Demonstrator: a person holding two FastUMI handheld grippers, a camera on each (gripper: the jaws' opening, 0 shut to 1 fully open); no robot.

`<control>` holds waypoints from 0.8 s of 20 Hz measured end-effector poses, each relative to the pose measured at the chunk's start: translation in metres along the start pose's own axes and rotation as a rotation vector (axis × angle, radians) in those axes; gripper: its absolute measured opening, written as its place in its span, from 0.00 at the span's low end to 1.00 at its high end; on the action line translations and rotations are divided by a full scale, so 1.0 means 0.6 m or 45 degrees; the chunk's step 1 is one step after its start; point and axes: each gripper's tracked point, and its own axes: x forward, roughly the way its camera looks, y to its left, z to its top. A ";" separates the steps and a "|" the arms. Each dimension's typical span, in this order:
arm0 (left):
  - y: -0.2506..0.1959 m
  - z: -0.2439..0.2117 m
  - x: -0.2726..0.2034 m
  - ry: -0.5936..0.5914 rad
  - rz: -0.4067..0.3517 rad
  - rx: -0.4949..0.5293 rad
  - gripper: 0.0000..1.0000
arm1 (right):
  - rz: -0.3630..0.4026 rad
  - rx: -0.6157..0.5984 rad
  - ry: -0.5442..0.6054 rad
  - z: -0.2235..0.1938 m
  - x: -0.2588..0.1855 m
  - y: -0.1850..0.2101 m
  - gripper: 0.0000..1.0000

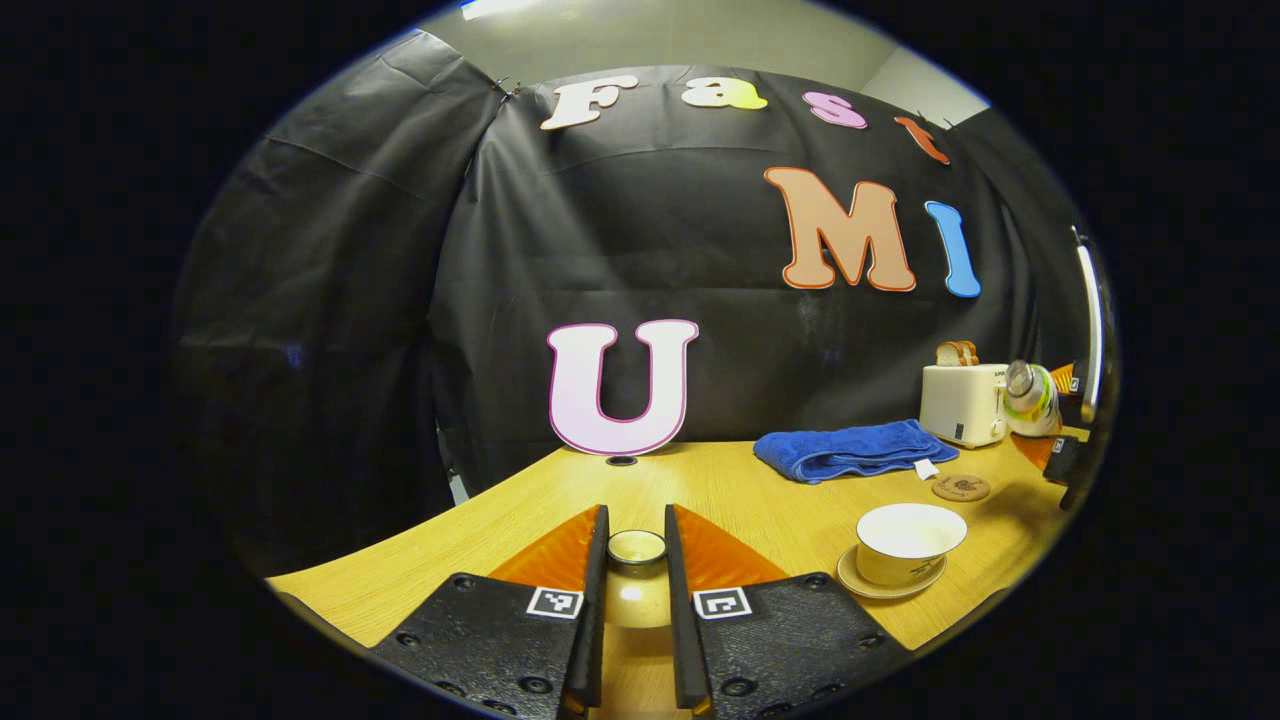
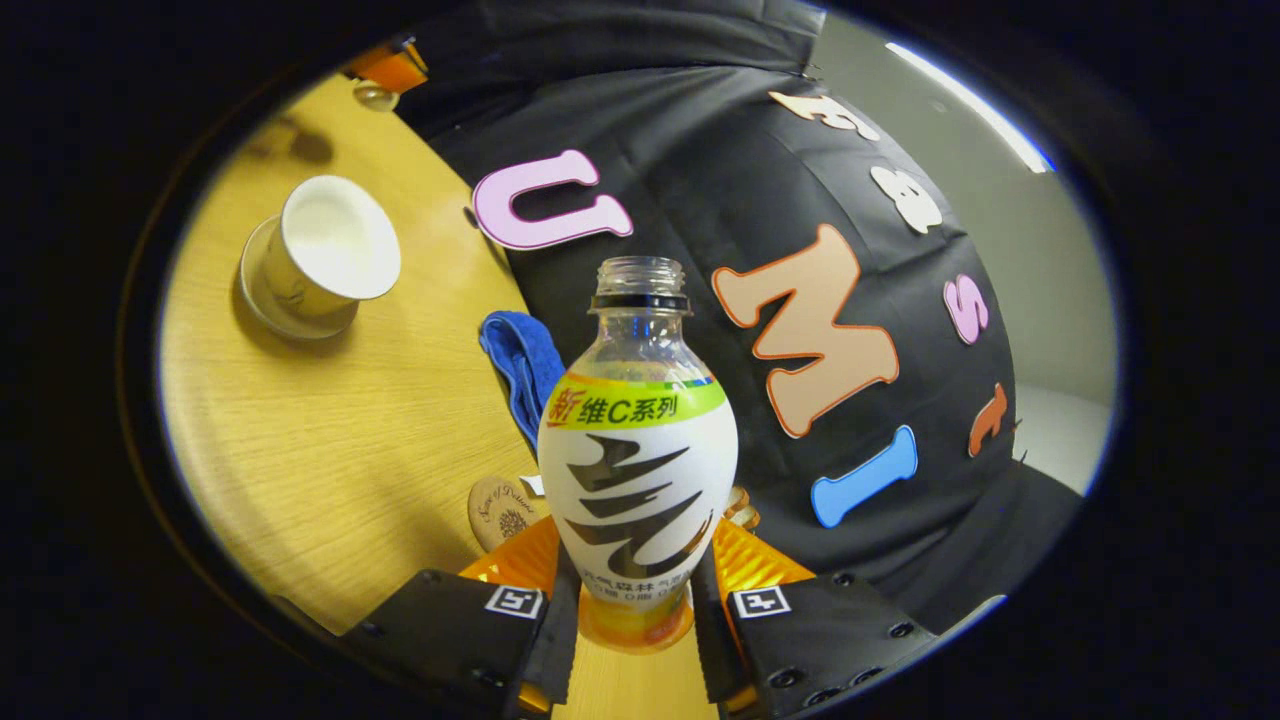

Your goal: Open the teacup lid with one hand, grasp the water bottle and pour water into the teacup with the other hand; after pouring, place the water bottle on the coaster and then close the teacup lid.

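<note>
My left gripper (image 1: pixel 637 520) is shut on the cream teacup lid (image 1: pixel 637 548), held above the table's left part. The open white teacup (image 1: pixel 905 545) stands on its saucer to the right; in the right gripper view the teacup (image 2: pixel 325 250) is at the upper left, its inside white. My right gripper (image 2: pixel 632 575) is shut on the lower body of the uncapped water bottle (image 2: pixel 640 450), in the air. From the left gripper view the bottle (image 1: pixel 1030 398) hangs tilted near the toaster. The round cork coaster (image 1: pixel 961 487) lies bare; it shows as the coaster (image 2: pixel 500 510) just left of the bottle.
A folded blue towel (image 1: pixel 850 450) lies behind the cup and coaster. A white toaster (image 1: pixel 965 400) with bread slices stands at the far right. The wooden table (image 1: pixel 720 480) runs back to the black cloth wall. There is a small round hole (image 1: pixel 621 461) in the table near the wall.
</note>
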 end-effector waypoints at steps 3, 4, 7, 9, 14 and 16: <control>0.000 0.000 0.000 0.000 0.000 0.000 0.25 | -0.014 -0.183 -0.016 0.008 0.002 0.021 0.55; 0.001 0.000 0.000 0.000 0.000 0.000 0.25 | -0.018 -0.240 -0.025 0.010 0.003 0.022 0.54; 0.001 0.001 0.000 0.001 0.000 0.000 0.25 | -0.037 -0.375 -0.062 0.022 0.003 0.031 0.55; 0.001 0.000 0.000 0.001 0.000 -0.001 0.25 | -0.056 -0.448 -0.082 0.027 0.005 0.032 0.53; 0.001 -0.001 0.000 0.002 -0.001 -0.001 0.25 | -0.109 -0.621 -0.140 0.055 0.012 0.032 0.52; 0.002 0.000 0.000 0.002 -0.001 -0.002 0.25 | -0.144 -0.665 -0.163 0.061 0.010 0.029 0.53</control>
